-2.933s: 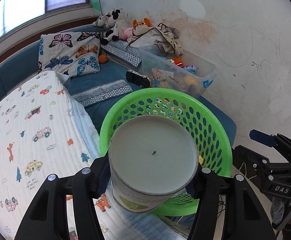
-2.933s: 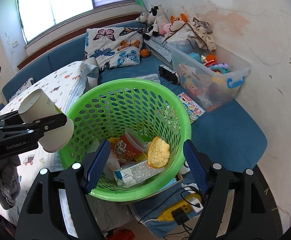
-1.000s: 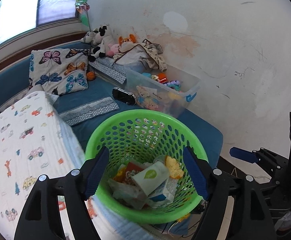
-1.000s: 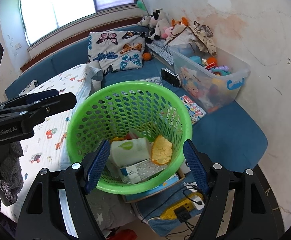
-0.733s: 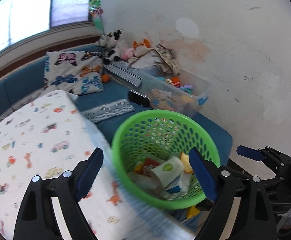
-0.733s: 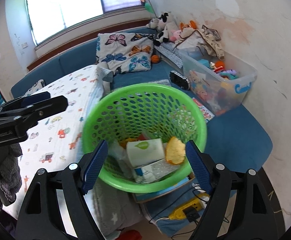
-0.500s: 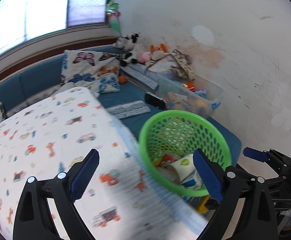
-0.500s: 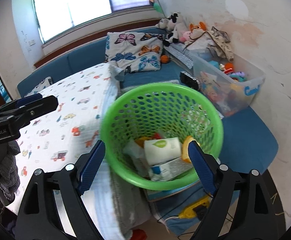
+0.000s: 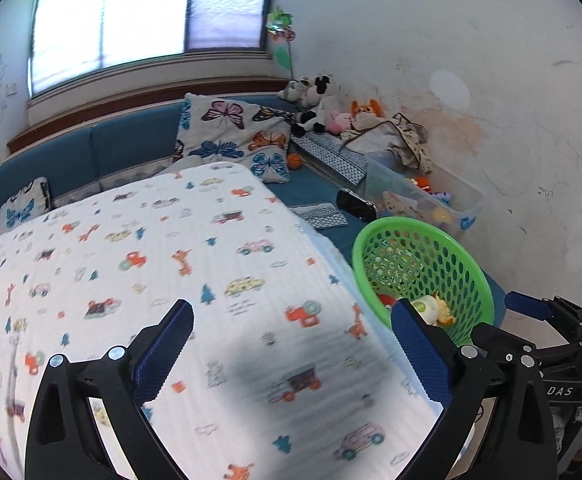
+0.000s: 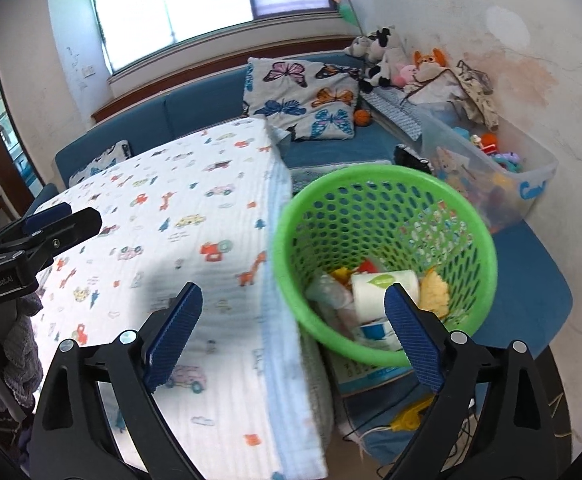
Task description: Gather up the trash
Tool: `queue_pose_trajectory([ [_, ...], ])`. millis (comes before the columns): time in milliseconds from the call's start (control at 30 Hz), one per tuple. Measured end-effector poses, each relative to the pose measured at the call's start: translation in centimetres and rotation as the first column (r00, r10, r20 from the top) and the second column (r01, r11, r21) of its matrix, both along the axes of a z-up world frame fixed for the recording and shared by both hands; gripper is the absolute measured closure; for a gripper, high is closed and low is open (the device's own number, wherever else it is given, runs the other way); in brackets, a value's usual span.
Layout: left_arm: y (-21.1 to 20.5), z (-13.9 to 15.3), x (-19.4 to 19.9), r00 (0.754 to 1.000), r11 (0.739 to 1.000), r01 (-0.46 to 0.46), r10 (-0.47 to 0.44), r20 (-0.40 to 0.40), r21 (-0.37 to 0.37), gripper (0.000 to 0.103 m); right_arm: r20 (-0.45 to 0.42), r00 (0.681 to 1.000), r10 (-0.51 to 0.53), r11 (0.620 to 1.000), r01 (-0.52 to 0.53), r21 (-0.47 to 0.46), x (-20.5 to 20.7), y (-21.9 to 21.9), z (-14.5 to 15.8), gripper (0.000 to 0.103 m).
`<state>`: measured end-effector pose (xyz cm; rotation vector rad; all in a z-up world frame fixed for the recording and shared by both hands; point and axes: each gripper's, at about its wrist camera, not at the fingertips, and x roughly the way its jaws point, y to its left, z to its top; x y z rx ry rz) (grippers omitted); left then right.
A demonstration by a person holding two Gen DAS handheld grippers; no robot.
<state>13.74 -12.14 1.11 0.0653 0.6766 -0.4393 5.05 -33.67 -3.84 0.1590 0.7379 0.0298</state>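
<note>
A green perforated basket (image 10: 475, 216) stands beside the table, also in the left wrist view (image 9: 371, 236). In it lie a white paper cup with a green leaf mark (image 10: 383, 286), a yellow crumpled piece (image 10: 435, 292), a carton and other trash. The cup also shows in the left wrist view (image 9: 425, 308). My left gripper (image 9: 291, 334) is open and empty above the table cloth (image 9: 171, 248). My right gripper (image 10: 291, 312) is open and empty over the table's edge next to the basket.
A white cloth with car prints (image 10: 163, 220) covers the table. A clear toy box (image 10: 507, 176), butterfly pillow (image 10: 307, 100) and soft toys (image 10: 387, 60) lie on the blue bench (image 10: 531, 280). A yellow power strip (image 10: 411, 418) and cables lie on the floor.
The left gripper let go of the paper cup, which now lies in the basket. Both grippers have swung left, away from the basket and over the table.
</note>
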Motion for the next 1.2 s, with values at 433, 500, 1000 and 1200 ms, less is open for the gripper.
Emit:
queue_pose_trajectory([
  [433,5.9,-0.1,-2.8,0.995,0.995,-0.096,0.097,0.023,-0.023,0.007,0.013,0.999,0.051,0.998,-0.051,-0.024,-0.9,3.7,0.5,0.005],
  [500,6.7,-0.1,-3.5,0.993,0.993,-0.115,0.116,0.038,-0.014,0.007,0.011,0.998,0.056,0.998,-0.056,-0.006,-1.1,4.0,0.5,0.005],
  [1000,10.5,-0.6,-6.2,0.981,0.981,-0.190,0.191,0.044,-0.037,0.007,-0.001,0.998,0.066,0.998,-0.066,-0.021,-1.6,6.4,-0.3,0.004],
  [1200,11.3,-0.9,-7.0,0.975,0.976,-0.215,0.216,0.057,-0.025,0.007,-0.011,0.998,0.067,0.998,-0.067,-0.014,-1.7,6.8,-0.9,0.004],
])
